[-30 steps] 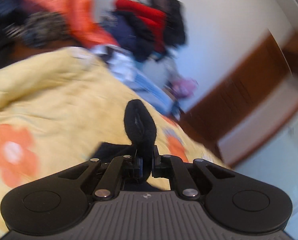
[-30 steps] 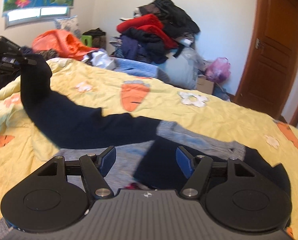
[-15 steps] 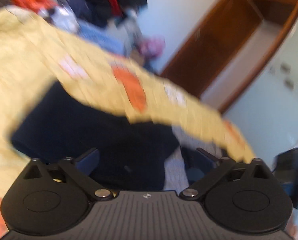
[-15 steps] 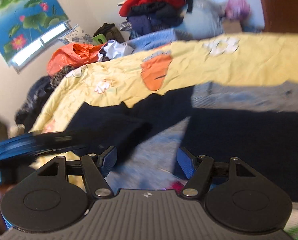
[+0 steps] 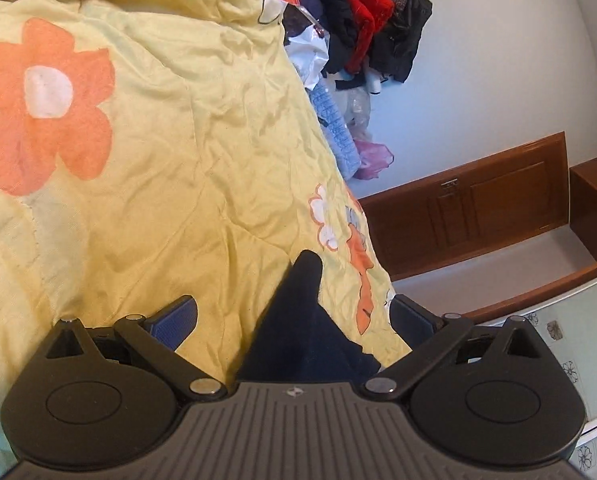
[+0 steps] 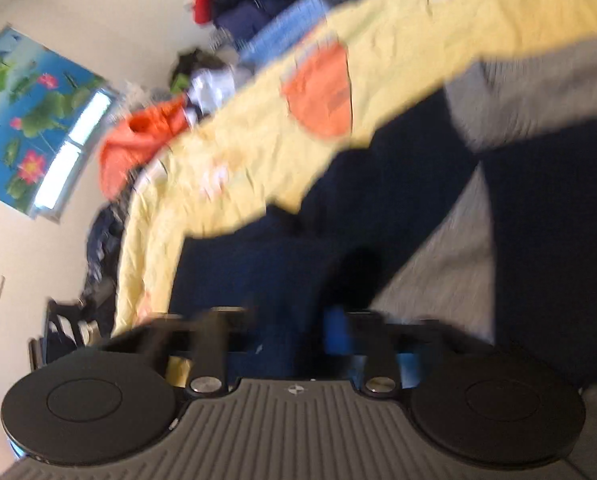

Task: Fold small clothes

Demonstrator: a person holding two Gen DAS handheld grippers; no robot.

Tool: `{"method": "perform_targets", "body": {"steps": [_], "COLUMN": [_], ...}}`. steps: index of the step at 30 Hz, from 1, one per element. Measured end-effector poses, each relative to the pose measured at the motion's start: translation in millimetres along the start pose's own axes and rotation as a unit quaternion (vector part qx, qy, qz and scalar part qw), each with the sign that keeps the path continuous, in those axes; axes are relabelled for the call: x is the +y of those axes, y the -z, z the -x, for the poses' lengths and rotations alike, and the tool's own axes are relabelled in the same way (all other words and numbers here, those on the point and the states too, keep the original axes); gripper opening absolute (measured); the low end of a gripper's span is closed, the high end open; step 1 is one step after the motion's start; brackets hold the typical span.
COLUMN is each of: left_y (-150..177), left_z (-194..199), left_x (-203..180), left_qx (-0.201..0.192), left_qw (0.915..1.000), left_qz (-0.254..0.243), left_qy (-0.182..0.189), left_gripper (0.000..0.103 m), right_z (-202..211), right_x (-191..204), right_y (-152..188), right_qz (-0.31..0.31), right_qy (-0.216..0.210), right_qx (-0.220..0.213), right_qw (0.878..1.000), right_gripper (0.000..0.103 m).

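Note:
A navy and grey garment (image 6: 378, 200) lies spread on the yellow flowered quilt (image 5: 158, 160). In the left wrist view one pointed navy corner (image 5: 302, 300) of it lies on the quilt between the fingers of my left gripper (image 5: 294, 316), which stands wide open and grips nothing. The right wrist view is blurred and tilted. There my right gripper (image 6: 298, 332) is low over the garment and its jaws are closing. A fold of navy cloth fills the narrow gap between them and bunches up just ahead of the pads.
A heap of red, black and blue clothes (image 5: 358, 20) is piled past the quilt's far edge, with a brown wooden door (image 5: 478, 204) beyond. An orange garment (image 6: 146, 140) lies at the bed's far side under a lotus picture (image 6: 30, 120).
My left gripper let go of the dark cloth, opened wide and sank toward the quilt. My right gripper rolled, moved across the garment and narrowed its jaws onto navy cloth.

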State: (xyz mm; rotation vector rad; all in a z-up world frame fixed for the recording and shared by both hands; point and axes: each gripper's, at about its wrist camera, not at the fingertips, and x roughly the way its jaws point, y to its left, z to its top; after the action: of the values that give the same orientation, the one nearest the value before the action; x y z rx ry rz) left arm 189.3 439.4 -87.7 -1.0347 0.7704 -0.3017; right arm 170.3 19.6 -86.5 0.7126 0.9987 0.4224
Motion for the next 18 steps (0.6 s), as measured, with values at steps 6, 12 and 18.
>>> {"method": "perform_targets", "body": {"steps": [6,12,18], "left_y": [0.2,18.5,47.0], "left_z": [-19.3,-26.3,-42.4], "left_x": [-17.2,-41.3,-78.2], "left_qx": [0.037,0.059,0.093], "left_qw": [0.9990,0.9979,0.9936], "left_qz": [-0.017,-0.026,-0.061], "left_qy": [-0.020,0.003,0.021], "left_gripper": [0.103,0.103,0.103], "right_z": [20.5,74.4,135.1], "right_x": [9.0,27.9,12.0], "right_y": [4.7,-12.5,-36.2], "right_qz": [-0.031,0.000,0.026], "right_qy": [-0.017,-0.014,0.018], "right_qx": [-0.033,-0.074,-0.112], "right_qw": [0.999,0.997,0.993], "right_gripper": [0.014,0.014,0.014]}}
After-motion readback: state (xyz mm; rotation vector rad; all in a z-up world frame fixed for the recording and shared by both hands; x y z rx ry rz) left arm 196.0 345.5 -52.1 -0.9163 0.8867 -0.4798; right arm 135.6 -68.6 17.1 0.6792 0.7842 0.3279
